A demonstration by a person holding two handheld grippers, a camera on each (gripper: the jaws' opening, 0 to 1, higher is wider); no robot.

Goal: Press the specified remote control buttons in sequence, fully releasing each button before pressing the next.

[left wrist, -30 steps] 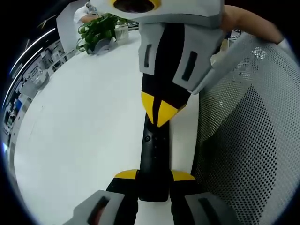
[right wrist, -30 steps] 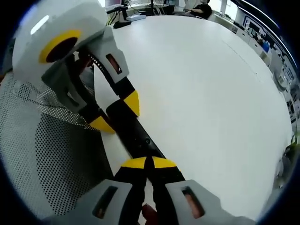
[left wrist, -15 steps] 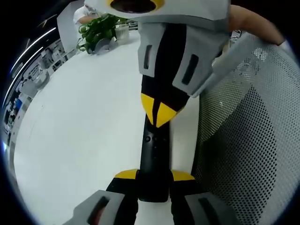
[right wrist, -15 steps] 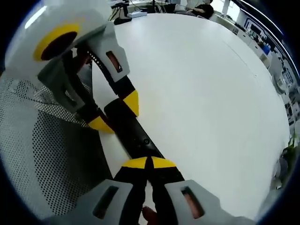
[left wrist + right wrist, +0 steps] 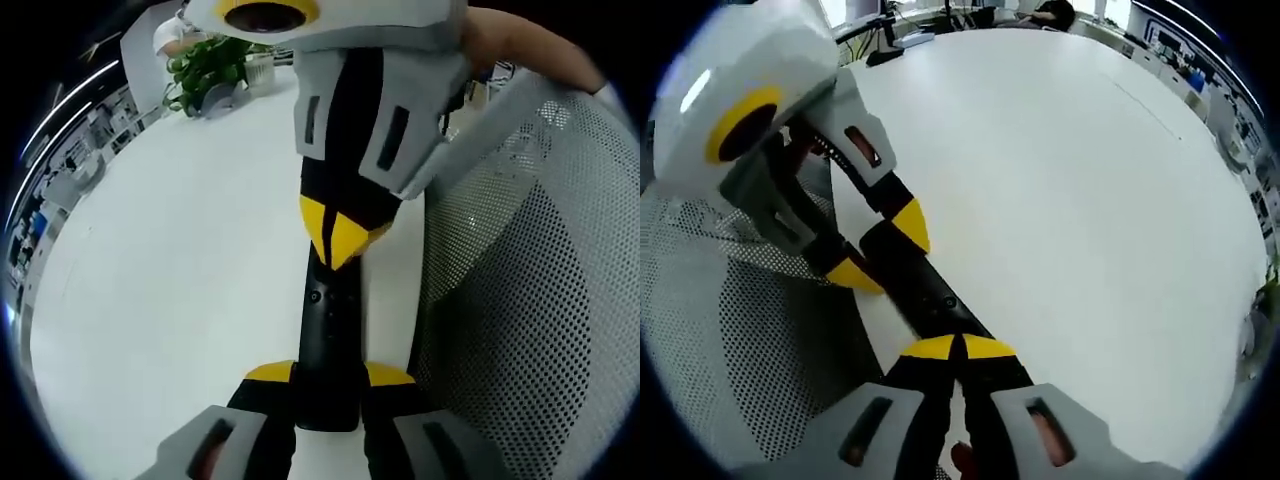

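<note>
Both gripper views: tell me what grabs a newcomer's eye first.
A slim black remote control lies on the white table, clamped at one end by the left gripper. The right gripper has its yellow-tipped jaws shut and pointed down onto the remote's other end. Beside them sits a grey mesh chair back, with a green potted plant at the table's far edge.

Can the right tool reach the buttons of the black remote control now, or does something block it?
Probably yes. The right tool, jaws shut, has its tip over the upper face of the black remote control, which the left tool grips at one end. Nothing lies between them; the mesh chair back stands beside.
</note>
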